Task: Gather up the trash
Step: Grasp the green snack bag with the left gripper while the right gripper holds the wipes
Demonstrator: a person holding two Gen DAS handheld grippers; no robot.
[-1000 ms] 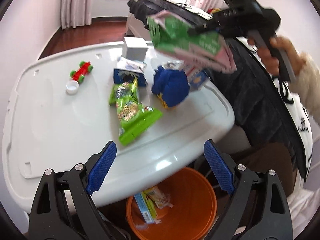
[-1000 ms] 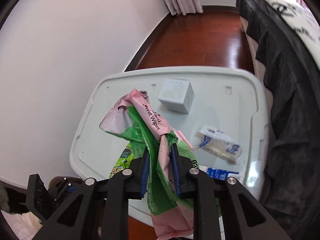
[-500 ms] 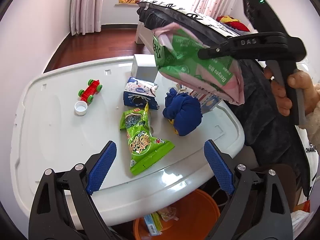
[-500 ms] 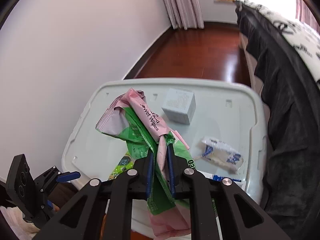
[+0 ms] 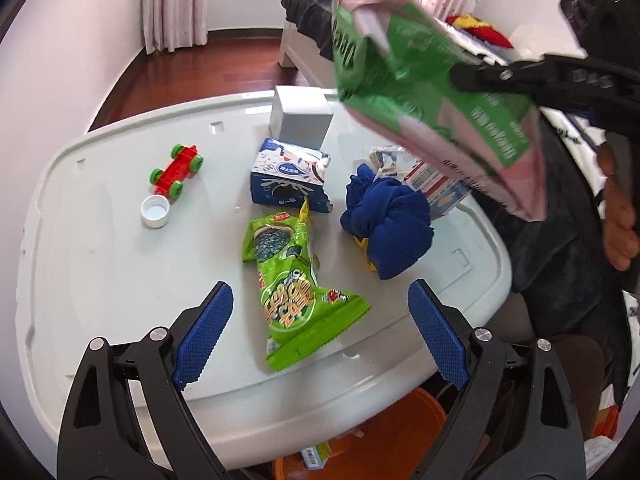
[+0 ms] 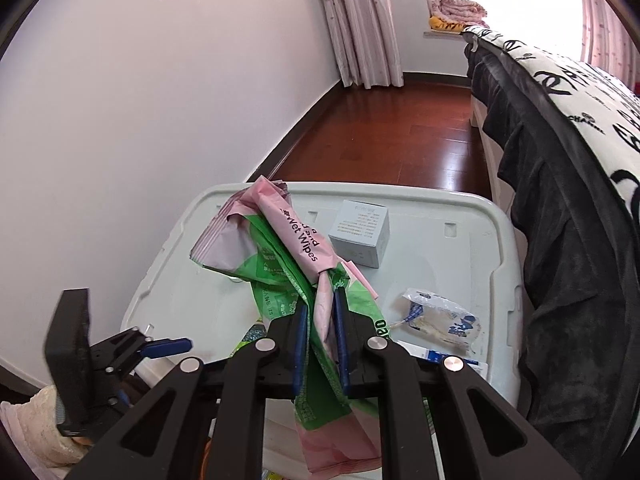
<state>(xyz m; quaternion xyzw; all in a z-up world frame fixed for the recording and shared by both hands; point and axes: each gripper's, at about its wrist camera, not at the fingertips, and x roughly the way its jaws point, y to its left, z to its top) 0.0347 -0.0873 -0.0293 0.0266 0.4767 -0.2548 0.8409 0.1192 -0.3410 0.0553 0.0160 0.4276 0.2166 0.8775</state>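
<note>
A pink and green wet-wipes pack (image 6: 296, 256) hangs in the air above the white table (image 5: 100, 264), pinched in my right gripper (image 6: 320, 316). From the left wrist view the same wet-wipes pack (image 5: 432, 108) fills the upper right. My left gripper (image 5: 320, 320) stands open low over the table's near edge, with a green snack bag (image 5: 292, 288) lying on the table between its fingers. An orange bin (image 5: 372, 452) with some wrappers inside sits below the table edge.
On the table lie a blue and white carton (image 5: 288, 178), a crumpled blue cloth (image 5: 390, 224), a pale box (image 5: 302, 118), a toy car (image 5: 176, 174), a white cap (image 5: 155, 211) and a clear wrapper (image 6: 436, 316). A bed with a dark blanket (image 6: 560, 208) borders the right side.
My left gripper has moved forward over the table, so the bin has slid almost out of view. The right gripper has risen with the wipes pack and pinched it tighter.
</note>
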